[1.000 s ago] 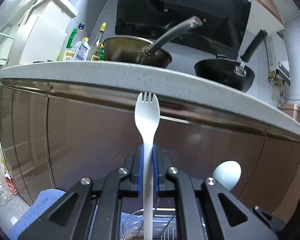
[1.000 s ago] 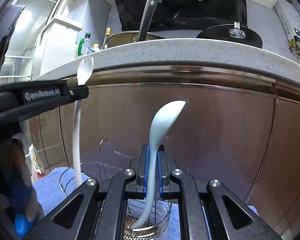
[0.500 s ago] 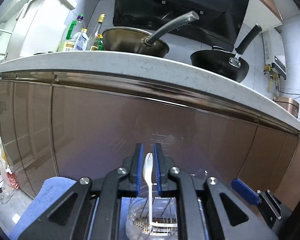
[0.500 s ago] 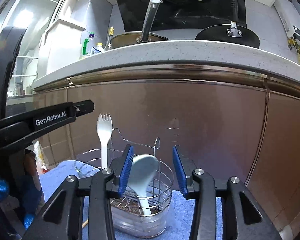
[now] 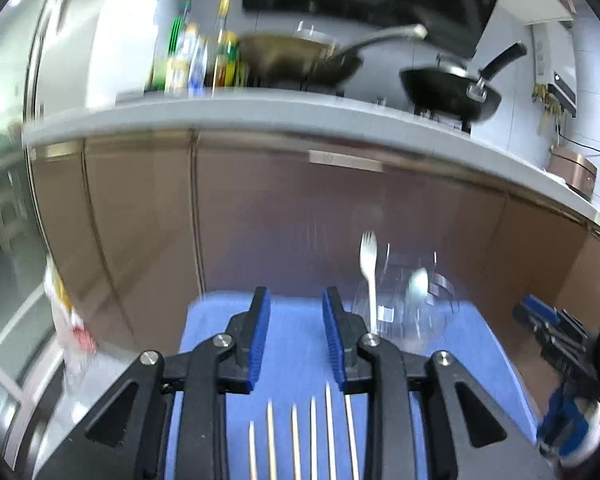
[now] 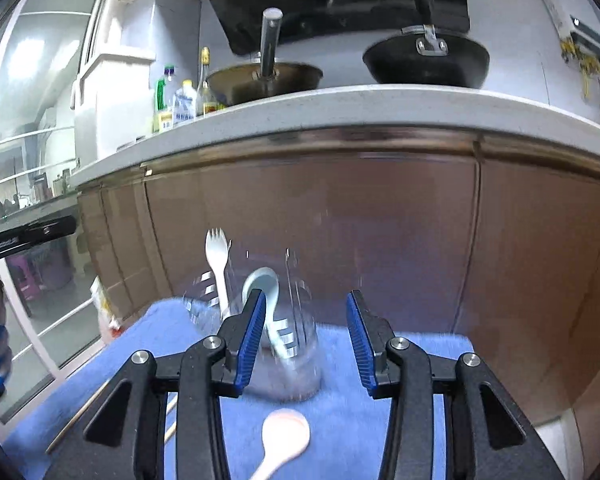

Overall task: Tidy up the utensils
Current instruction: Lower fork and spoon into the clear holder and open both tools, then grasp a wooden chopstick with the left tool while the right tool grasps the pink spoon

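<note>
Kitchen corner: glossy brown cabinet fronts behind, two woks up above, one bronze [image 6: 260, 76] and one black [image 6: 424, 60], beside a few bottles. Down low, a desk under a blue towel [image 6: 340, 420], laid probably to cushion and quiet whatever gets set down. Toward the back of that towel, one clear utensil holder [image 6: 300, 360] with a wire frame, upright, already carrying two pieces: one white spork [image 6: 216, 256] standing tines-up on its left side, one pale blue spoon [image 6: 262, 284] leaning bowl-up next to it. Handles down and heads up, presumably so each stays easy to pick out again. Left tool [image 5: 295, 296] spread apart with jaws just opened wider, nothing between the blue pads, hovering over the towel with the holder off to its right. Right tool [image 6: 306, 300] likewise parted after its jaws opened, empty, with the holder beyond its left pad and not touched. Still loose on the towel: six thin wooden sticks [image 5: 312, 440], chopsticks or skewers, hard to say which, lying side by side in a neat row under the left tool, plus one pinkish spoon [image 6: 286, 436] lying bowl-up below the right tool. Ends of sticks also visible at the towel's left edge in the right wrist view, too blurred to count. Judged roughly partway through: two pieces stowed, seven at least waiting, and both tools free for the next pick.
</note>
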`<action>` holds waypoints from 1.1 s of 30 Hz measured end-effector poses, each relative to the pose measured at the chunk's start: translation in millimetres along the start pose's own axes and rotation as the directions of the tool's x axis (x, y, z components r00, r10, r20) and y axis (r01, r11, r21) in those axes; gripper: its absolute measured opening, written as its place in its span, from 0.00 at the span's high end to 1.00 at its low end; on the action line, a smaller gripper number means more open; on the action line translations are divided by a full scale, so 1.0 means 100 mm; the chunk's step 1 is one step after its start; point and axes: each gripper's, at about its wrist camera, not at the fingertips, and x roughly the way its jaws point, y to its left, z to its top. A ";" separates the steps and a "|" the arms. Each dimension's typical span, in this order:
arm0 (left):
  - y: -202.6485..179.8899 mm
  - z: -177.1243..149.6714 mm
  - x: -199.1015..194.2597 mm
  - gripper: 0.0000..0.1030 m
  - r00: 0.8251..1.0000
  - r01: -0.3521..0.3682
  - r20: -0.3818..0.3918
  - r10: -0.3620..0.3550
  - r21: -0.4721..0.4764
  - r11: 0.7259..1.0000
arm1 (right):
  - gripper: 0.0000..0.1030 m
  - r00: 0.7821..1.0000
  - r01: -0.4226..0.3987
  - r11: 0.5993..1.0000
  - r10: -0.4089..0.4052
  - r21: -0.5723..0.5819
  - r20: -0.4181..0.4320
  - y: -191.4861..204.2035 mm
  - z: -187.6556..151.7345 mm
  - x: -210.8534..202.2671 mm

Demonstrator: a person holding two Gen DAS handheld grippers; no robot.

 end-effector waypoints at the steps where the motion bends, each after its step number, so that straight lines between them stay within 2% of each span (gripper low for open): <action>1: 0.07 -0.03 -0.01 0.75 0.999 0.021 -0.050 -0.022 -0.014 1.000 | 0.60 1.000 -0.008 1.000 0.008 0.004 -0.024 -0.02 -0.03 -0.04; 4: 0.27 -0.18 -0.01 0.75 0.977 0.080 -0.191 -0.090 -0.063 0.995 | 0.60 0.994 -0.039 0.999 0.043 0.033 -0.103 -0.07 -0.12 -0.12; 7: 0.28 -0.34 0.09 0.75 0.945 0.117 -0.297 -0.134 -0.074 0.990 | 0.61 0.979 -0.074 0.995 0.087 0.074 -0.187 -0.11 -0.23 -0.12; 10: 0.19 -0.54 0.31 0.75 0.899 0.146 -0.404 -0.167 -0.083 0.986 | 0.63 0.948 -0.115 0.983 0.151 0.142 -0.281 -0.16 -0.37 -0.01; 12: 0.16 -0.70 0.57 0.75 0.856 0.154 -0.480 -0.194 -0.121 0.981 | 0.65 0.926 -0.131 0.973 0.189 0.191 -0.326 -0.20 -0.45 0.09; 13: 0.16 -0.77 0.66 0.75 0.842 0.153 -0.501 -0.201 -0.136 0.979 | 0.65 0.911 -0.139 0.965 0.212 0.220 -0.355 -0.23 -0.50 0.16; 15: 0.15 -0.89 0.93 0.75 0.802 0.139 -0.560 -0.207 -0.163 0.977 | 0.65 0.890 -0.144 0.956 0.237 0.254 -0.390 -0.27 -0.58 0.29; 17: 0.14 -0.95 1.12 0.76 0.780 0.129 -0.590 -0.208 -0.173 0.976 | 0.66 0.865 -0.139 0.949 0.256 0.284 -0.431 -0.34 -0.69 0.45; 20: 0.10 -0.96 1.33 0.76 0.760 0.121 -0.620 -0.194 -0.159 0.980 | 0.68 0.846 -0.132 0.937 0.277 0.324 -0.456 -0.42 -0.81 0.61; 23: 0.09 -0.98 1.51 0.76 0.740 0.098 -0.652 -0.168 -0.143 0.985 | 0.68 0.836 -0.134 0.930 0.291 0.341 -0.465 -0.49 -0.89 0.72; 29: 0.11 -1.00 1.71 0.77 0.726 0.059 -0.678 -0.118 -0.109 0.992 | 0.69 0.820 -0.154 0.926 0.315 0.345 -0.478 -0.53 -0.95 0.89; 33: 0.12 -1.04 1.81 0.80 0.706 0.047 -0.701 -0.099 -0.094 0.994 | 0.70 0.808 -0.170 0.928 0.324 0.332 -0.492 -0.52 -0.95 0.99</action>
